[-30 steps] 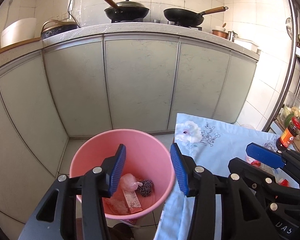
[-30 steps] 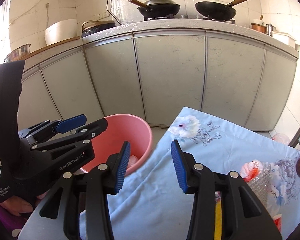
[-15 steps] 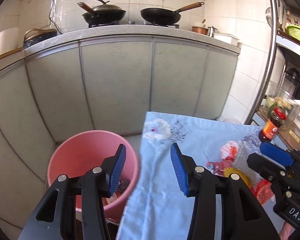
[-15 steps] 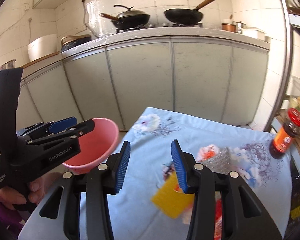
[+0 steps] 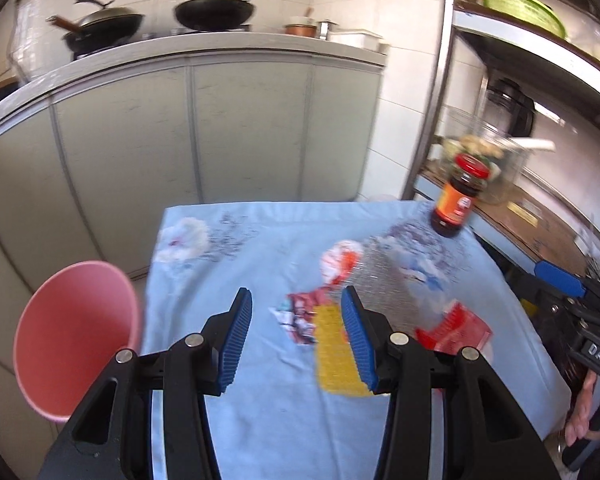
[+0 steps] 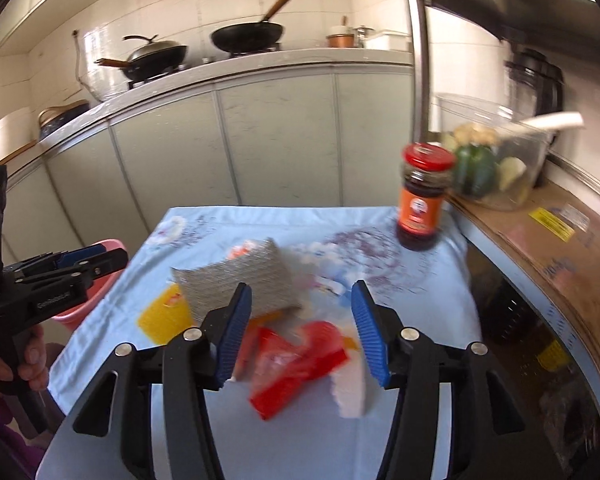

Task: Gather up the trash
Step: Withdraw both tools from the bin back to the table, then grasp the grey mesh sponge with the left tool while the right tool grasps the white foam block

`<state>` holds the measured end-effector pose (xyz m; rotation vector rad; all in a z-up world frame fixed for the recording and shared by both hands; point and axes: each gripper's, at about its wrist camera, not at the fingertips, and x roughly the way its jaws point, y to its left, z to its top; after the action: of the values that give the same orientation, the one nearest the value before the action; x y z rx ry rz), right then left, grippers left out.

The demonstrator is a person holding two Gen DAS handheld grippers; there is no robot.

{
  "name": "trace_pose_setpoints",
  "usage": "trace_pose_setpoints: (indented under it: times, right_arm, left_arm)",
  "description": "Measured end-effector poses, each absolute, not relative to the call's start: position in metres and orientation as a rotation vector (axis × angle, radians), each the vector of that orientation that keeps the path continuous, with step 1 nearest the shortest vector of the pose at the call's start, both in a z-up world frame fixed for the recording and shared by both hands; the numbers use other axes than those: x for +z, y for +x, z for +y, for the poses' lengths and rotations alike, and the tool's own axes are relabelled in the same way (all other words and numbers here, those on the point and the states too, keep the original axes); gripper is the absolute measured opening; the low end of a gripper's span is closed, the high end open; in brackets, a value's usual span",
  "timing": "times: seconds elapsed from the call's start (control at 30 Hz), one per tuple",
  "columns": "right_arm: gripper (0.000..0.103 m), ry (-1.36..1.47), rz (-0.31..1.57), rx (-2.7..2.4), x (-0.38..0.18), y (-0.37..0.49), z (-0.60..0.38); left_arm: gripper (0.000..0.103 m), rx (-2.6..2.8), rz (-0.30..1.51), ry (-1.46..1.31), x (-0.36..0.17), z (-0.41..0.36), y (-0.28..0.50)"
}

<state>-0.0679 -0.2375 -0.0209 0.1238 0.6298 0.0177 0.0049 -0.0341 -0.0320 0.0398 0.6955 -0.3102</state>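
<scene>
- My left gripper: jaws stand partly apart, nothing clamped between them. They hang above the light-blue flowered cloth that covers the worktop.
- Seen through the left gap: a crumpled printed wrapper in red, white and blue lying on the cloth, touching the flat yellow ribbed sheet just to its right. The right-hand blue pad overlaps the yellow sheet in view; contact cannot be told.
- My right gripper: jaws are opening, pads clear of everything. Below the gap lies a crumpled red plastic packet, with a white jagged-edged foam piece touching its right side.
- Just beyond the right gripper's left pad: a grey mesh-textured pouch, lying partly over the yellow sheet.
- Far corner of the cloth: a dark sauce jar with red lid and orange label, upright, well apart from the litter.
- Pink round plastic bin stands on the floor beside the worktop's left edge; contents not visible.
- Frames are motion-blurred; finer print on wrappers unreadable.
</scene>
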Motion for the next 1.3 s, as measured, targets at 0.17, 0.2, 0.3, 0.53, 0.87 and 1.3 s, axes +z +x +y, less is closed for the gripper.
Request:
trace_pose_setpoints:
  times: [0.17,0.2,0.3,0.53,0.87,1.3]
  right_arm:
    - [0.053,0.176,0.682,-0.023,-0.045,-0.079,-0.265]
    - [0.053,0.184,0.692,-0.025,-0.048,-0.079,-0.268]
    - [0.053,0.212,0.712,-0.011,-0.058,-0.08,-0.273]
    - [0.053,0.232,0.736,0.041,-0.064,-0.079,-0.269]
    - [0.053,0.231,0.789,0.042,-0.081,-0.08,-0.269]
    - [0.053,0.241,0.826,0.061,-0.098,-0.068,-0.27]
  left_arm:
    - [0.046,-0.403,0.714,0.089,-0.036,-0.06,0.01]
    - [0.046,-0.421,0.729,0.089,-0.037,-0.063,0.014]
    - [0.046,-0.455,0.76,0.11,-0.039,-0.07,0.022]
    - [0.046,-0.528,0.861,0.192,-0.048,-0.092,0.05]
    - [0.046,-0.535,1.052,0.257,-0.08,-0.114,0.106]
    - [0.012,-0.643,0.985,0.289,-0.065,-0.126,0.067]
